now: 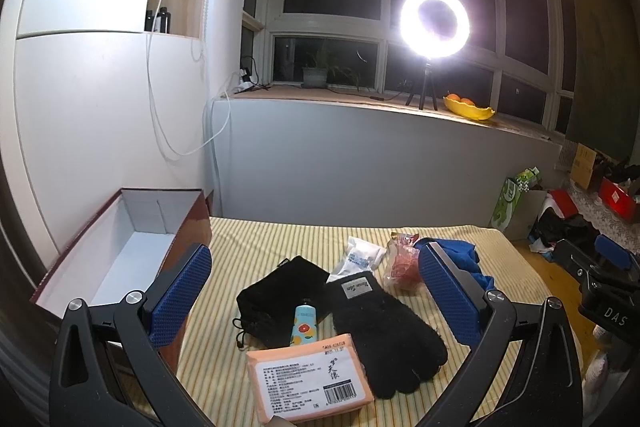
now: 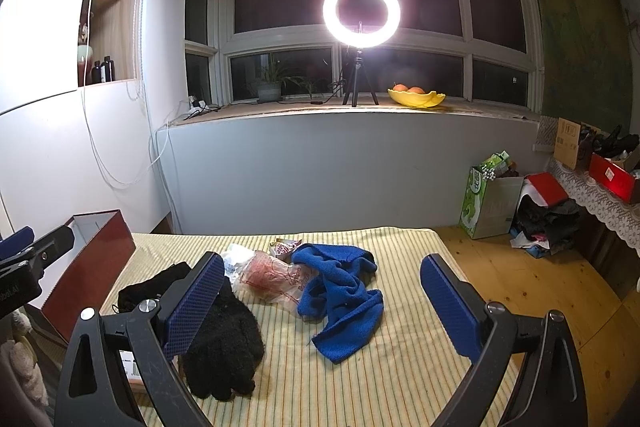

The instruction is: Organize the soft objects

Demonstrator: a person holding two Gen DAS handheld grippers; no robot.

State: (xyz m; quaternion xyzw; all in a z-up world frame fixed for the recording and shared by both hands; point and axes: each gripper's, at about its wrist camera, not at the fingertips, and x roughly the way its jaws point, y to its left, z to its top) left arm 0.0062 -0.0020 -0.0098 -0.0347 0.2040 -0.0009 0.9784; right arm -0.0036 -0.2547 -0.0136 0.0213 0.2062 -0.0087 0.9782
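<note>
Both grippers hang open over the striped cloth, holding nothing.

From the left wrist view I see my left gripper [image 1: 316,295] with its jaws spread wide, and the black glove [image 1: 384,335] lies low in the frame's centre between them, nearer the right finger, not touched. The peach tissue pack [image 1: 308,377] sits at the bottom centre, just beside the glove, with a small tube [image 1: 306,327] leaning on the black pouch [image 1: 280,291] above it. The open box [image 1: 120,251] stands at the left edge of the frame. From the right wrist view my right gripper [image 2: 322,303] is equally wide, and the blue towel [image 2: 340,299] lies crumpled in the middle of the frame between the jaws, touching the clear plastic bag [image 2: 272,277] on its left. Neither finger touches the towel.
</note>
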